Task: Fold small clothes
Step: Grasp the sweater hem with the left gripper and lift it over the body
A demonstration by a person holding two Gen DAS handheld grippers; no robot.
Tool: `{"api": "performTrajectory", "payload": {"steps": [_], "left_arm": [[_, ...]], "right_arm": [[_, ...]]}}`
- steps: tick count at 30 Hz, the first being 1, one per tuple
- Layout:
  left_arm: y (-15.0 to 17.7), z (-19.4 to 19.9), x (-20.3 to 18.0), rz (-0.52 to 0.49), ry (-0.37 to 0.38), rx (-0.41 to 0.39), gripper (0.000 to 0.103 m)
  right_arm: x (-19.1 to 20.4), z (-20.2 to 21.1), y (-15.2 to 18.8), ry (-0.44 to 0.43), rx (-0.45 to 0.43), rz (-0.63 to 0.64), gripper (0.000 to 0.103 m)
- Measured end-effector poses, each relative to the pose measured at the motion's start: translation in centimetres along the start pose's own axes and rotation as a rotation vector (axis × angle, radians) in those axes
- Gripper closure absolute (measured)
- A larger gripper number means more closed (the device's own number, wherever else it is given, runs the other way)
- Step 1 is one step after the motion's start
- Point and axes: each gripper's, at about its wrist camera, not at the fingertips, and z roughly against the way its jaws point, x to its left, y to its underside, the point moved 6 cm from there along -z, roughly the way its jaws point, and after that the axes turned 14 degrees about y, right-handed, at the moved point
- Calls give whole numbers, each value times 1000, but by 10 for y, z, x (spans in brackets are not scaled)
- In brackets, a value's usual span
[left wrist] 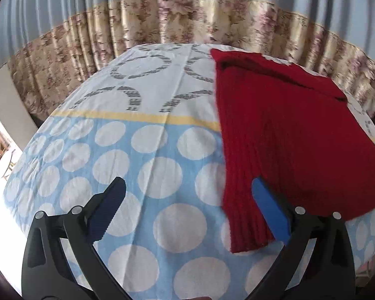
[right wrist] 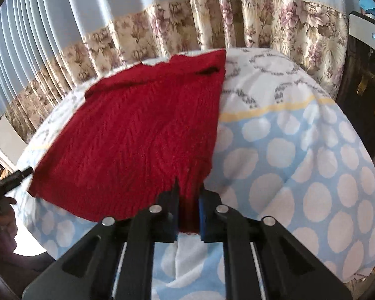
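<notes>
On dotted bedsheet [left wrist: 147,150]: red knit sweater [right wrist: 137,135], no readable writing; right gripper [right wrist: 188,215] pinching hem, left gripper [left wrist: 187,210] spread wide; floral curtain [left wrist: 187,17] behind.

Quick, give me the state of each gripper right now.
Left gripper: open, holding nothing; the red knit garment lies over its right finger.
Right gripper: shut on the red knit garment's near hem.

Both the left gripper [left wrist: 187,207] and the right gripper [right wrist: 188,213] have black plastic linkage arms joined by round silver rivets. Their fingers [left wrist: 271,211] carry blue pads, one with a serrated edge.
</notes>
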Motion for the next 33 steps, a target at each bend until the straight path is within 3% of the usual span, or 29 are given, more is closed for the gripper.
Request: {"api": "performTrajectory", "payload": {"steps": [5, 20, 23, 26, 27, 28, 30, 33], "left_arm": [[5, 8, -19, -68, 58, -18, 3], [23, -37, -58, -113, 136, 125, 5], [20, -36, -68, -134, 156, 109, 25], [18, -36, -74, -134, 185, 104, 54], [16, -34, -75, -128, 191, 92, 69], [15, -31, -74, -118, 191, 75, 75], [12, -27, -70, -105, 186, 70, 81], [4, -17, -65, -88, 171, 54, 82]], "right_arm": [[0, 13, -14, 9, -56, 4, 92], [-10, 6, -14, 7, -54, -29, 92], [-11, 8, -14, -15, -56, -40, 91], [-11, 8, -14, -17, -55, -41, 91], [-11, 9, -14, -18, -55, -41, 91], [-10, 9, -14, -19, -55, -38, 91], [-8, 11, -15, -24, -60, -28, 91], [-1, 13, -16, -30, -67, -2, 91]]}}
